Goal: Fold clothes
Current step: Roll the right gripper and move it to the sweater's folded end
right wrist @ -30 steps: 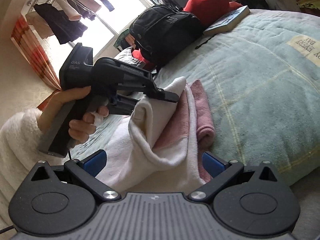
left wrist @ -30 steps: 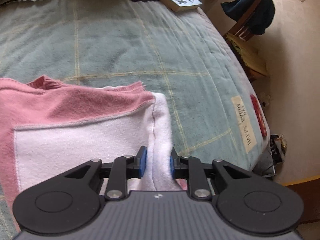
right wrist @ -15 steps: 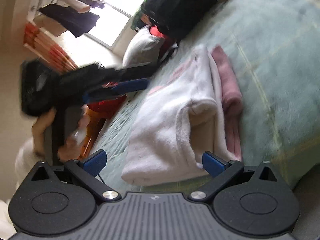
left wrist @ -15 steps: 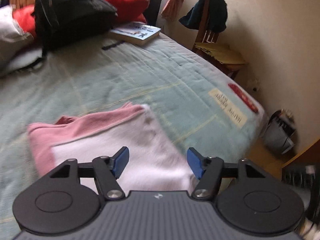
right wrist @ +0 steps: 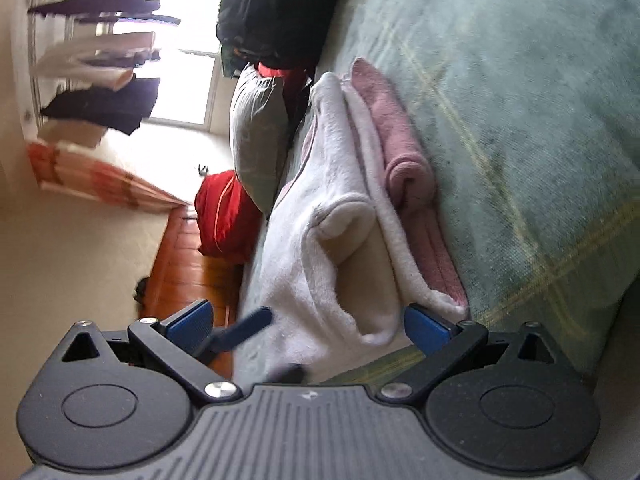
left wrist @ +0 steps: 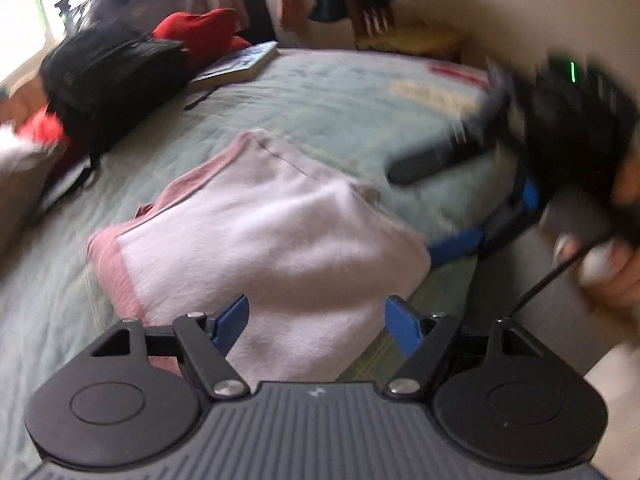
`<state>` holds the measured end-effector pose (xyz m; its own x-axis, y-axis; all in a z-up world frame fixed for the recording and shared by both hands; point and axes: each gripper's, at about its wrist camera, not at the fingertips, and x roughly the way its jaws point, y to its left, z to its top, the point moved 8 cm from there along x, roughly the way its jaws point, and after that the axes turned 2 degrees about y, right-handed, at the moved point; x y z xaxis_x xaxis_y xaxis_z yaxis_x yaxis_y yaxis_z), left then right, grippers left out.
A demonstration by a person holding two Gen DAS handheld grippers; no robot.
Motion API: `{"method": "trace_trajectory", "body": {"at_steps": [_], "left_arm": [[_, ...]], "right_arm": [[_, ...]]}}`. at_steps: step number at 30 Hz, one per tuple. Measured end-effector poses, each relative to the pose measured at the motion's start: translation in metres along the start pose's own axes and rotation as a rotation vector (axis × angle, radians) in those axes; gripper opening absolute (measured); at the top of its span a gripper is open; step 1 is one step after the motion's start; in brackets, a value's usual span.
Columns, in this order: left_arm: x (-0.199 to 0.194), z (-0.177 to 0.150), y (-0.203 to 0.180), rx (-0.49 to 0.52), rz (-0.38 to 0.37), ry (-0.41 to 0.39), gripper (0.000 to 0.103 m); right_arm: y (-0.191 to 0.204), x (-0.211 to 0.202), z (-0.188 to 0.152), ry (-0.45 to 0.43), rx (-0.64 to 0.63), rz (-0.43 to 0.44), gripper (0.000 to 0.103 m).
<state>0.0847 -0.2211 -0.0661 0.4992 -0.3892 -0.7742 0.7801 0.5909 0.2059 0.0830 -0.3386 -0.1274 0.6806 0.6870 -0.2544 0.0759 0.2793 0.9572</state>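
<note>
The left gripper (left wrist: 316,320) had released the garment (left wrist: 272,240); jaws opening, right gripper (right wrist: 306,326) spread empty. Soft, limp fleece near the bed (left wrist: 328,92) edge: pinch folded edges.

Colours on the bed

The folded cloth (left wrist: 272,240) is white and pink. The blanket (left wrist: 340,108) is pale green with thin yellow lines. Upper left, a black bag (left wrist: 116,76) and something red (left wrist: 200,32).

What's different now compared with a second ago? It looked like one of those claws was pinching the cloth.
The left gripper has let go of the pink-and-white garment, which now lies folded on the bed; its jaws are opening, nothing between them. The right gripper stayed open. Backpack and book stayed put.
</note>
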Motion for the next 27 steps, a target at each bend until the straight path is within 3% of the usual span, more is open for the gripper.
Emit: {"method": "trace_trajectory", "body": {"at_steps": [3,12,18,20,27], "left_arm": [[0.010,0.000,-0.017,0.093,-0.001,0.003,0.078],[0.012,0.019,-0.040,0.229,-0.082,-0.053,0.082],[-0.005,0.033,-0.024,0.138,-0.224,-0.097,0.083],[-0.003,0.028,-0.020,0.122,-0.239,-0.089,0.083],[0.024,0.011,-0.033,0.396,-0.006,-0.039,0.083]], "right_arm": [[0.003,-0.004,-0.002,0.015,-0.006,-0.019,0.103],[0.007,-0.032,0.000,0.045,-0.088,-0.165,0.103],[-0.014,-0.067,0.009,-0.015,-0.067,-0.232,0.103],[-0.020,-0.072,0.010,-0.031,-0.047,-0.234,0.103],[-0.006,-0.063,0.003,0.013,-0.058,-0.178,0.103]]}}
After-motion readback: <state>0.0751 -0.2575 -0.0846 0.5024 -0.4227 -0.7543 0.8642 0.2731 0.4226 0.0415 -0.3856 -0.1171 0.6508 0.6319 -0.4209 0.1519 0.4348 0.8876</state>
